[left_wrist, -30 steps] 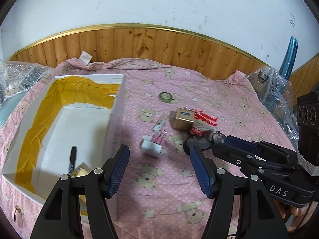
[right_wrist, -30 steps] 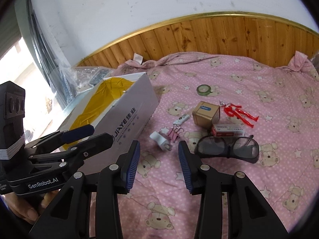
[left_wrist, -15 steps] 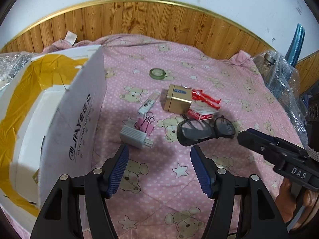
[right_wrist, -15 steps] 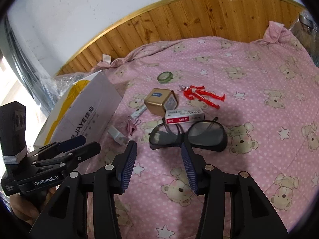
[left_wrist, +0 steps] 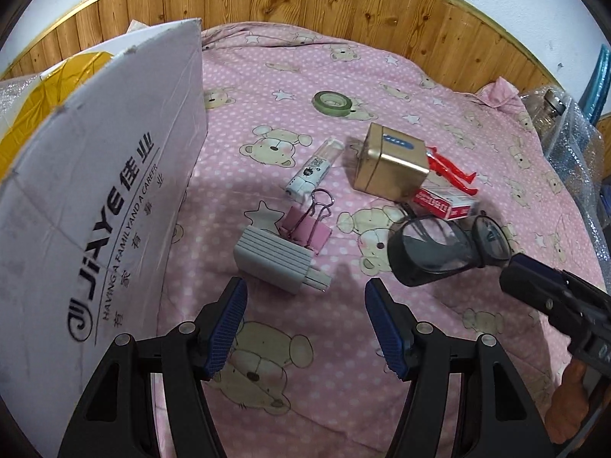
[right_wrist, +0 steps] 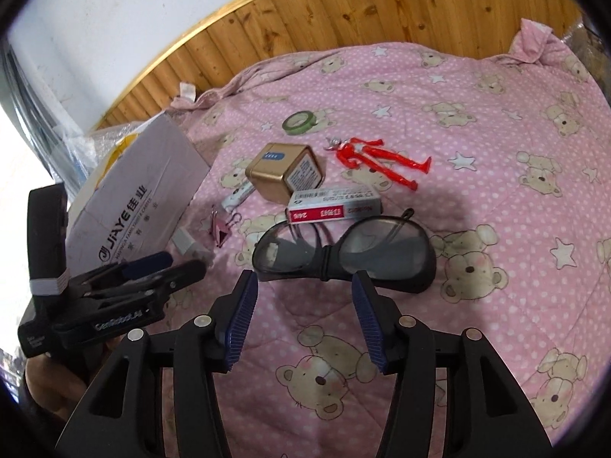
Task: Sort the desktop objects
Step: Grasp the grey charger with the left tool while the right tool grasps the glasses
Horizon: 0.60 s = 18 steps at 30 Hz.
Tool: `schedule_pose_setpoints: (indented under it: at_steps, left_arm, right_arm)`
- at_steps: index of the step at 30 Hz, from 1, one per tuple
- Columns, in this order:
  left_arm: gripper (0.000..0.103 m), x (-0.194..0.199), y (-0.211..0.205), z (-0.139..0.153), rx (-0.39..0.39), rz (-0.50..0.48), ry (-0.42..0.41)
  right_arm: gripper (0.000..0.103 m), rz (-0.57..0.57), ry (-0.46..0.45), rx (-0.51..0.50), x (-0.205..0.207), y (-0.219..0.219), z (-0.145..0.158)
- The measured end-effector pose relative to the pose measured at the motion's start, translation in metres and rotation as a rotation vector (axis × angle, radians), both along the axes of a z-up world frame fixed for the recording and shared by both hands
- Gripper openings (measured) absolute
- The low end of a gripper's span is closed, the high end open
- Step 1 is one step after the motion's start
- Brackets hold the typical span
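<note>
Pink bear-print bedspread point(right_wrist: 496, 122) under everything. White JIAYE carton point(left_wrist: 95, 206) at left edge. Dark wraparound glasses point(right_wrist: 343, 255) lying just ahead of right tongs point(right_wrist: 305, 322), spread wide, empty. Grey ribbed charger plug point(left_wrist: 275, 263) just ahead of left tongs point(left_wrist: 305, 328), likewise wide open, gripping nothing. Gold tin point(left_wrist: 389, 166), red-white staple box point(left_wrist: 445, 200), pink binder clip point(left_wrist: 307, 227) beyond.

This looks like a home, likely a bedroom. A pink quilt point(right_wrist: 439, 87) printed with teddy bears and stars covers the surface, backed at the far edge by wood panelling point(left_wrist: 305, 4) with a gold trim below a scuffed white wall point(right_wrist: 126, 11). Bubble-wrapped clutter point(left_wrist: 573, 141) sits at the right.
</note>
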State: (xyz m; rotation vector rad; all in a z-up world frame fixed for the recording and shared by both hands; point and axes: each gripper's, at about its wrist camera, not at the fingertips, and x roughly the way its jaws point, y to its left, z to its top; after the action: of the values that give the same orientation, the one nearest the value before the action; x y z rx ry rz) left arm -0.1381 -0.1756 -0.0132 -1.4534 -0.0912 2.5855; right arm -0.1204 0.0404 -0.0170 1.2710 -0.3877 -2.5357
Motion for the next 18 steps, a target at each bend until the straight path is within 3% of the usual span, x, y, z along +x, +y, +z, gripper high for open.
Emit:
schedule_pose_setpoints:
  at_steps: [8, 13, 16, 18]
  left_arm:
    - [0.065, -0.019, 0.002, -0.018, -0.002, 0.004, -0.006]
    - [0.064, -0.023, 0.005, -0.016, 0.008, -0.017, 0.016]
    - [0.051, -0.025, 0.0, -0.015, 0.01, -0.01, 0.031]
    - [0.05, -0.024, -0.008, -0.012, 0.042, 0.002, 0.035]
  right_arm:
    - [0.057, 0.032, -0.02, 0.057, -0.022, -0.004, -0.014]
    - [0.057, -0.07, -0.02, 0.119, -0.032, 0.02, -0.019]
    - [0.058, -0.149, -0.035, 0.113, -0.039, 0.041, -0.026]
    - [0.058, -0.163, -0.063, 0.069, -0.042, 0.049, -0.027]
